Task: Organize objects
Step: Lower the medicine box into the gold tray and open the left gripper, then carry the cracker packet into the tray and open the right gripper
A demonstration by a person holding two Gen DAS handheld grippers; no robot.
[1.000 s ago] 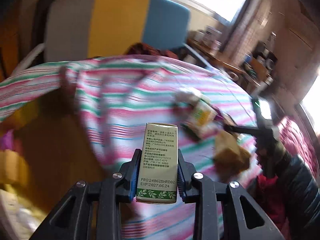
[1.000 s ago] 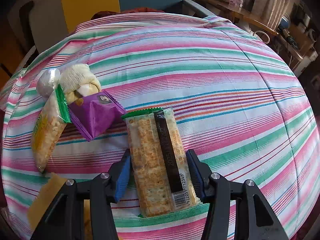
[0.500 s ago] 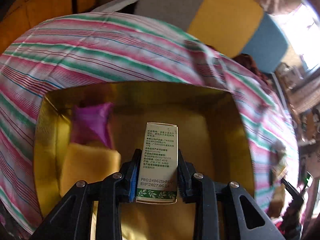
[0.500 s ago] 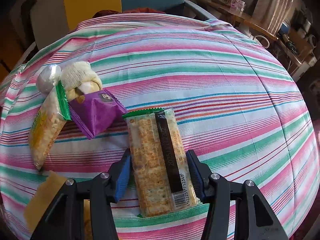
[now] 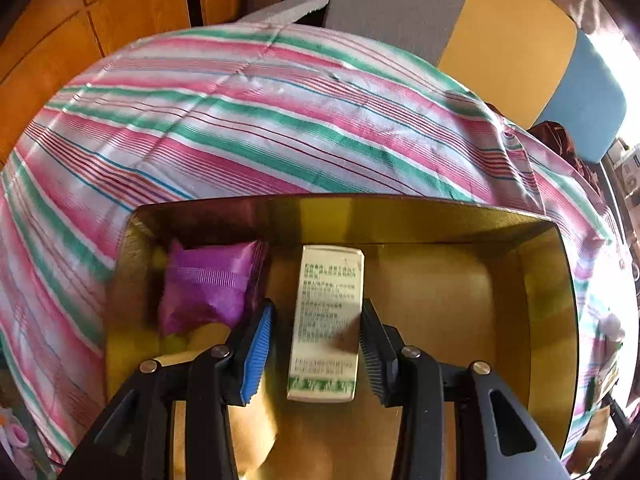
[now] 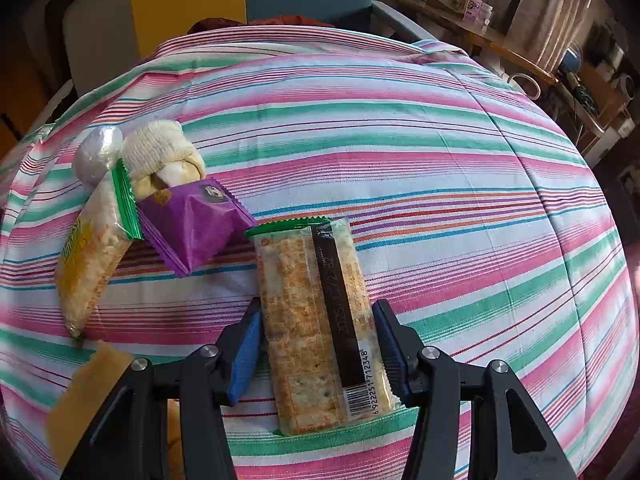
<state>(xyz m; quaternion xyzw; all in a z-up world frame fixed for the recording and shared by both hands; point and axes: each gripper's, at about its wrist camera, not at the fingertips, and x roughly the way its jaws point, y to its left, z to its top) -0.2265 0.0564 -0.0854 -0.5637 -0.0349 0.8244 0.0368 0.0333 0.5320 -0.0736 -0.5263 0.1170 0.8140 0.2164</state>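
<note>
We see a striped cloth (image 5: 248,128) covering the bed, and on it a gold box (image 5: 552,320) open at the top. Inside the box, a purple packet (image 5: 208,284) lies toward nine o'clock, and a small white carton (image 5: 326,320) lies at the middle, its long axis running from six to twelve o'clock, its green-banded end at six.

Our left hand-held gripper (image 5: 316,352) points steeply down into the box; its jaws have just been opening, and the carton sits between them with a gap on each side.

Our right hand-held gripper (image 6: 318,356) also tilts steeply down, clamped on a cracker pack (image 6: 316,320) whose long axis runs six to twelve, barcode end at six. At ten o'clock from it lie a second purple packet (image 6: 192,224), another cracker pack (image 6: 88,264) and a rolled cream cloth (image 6: 156,152).
</note>
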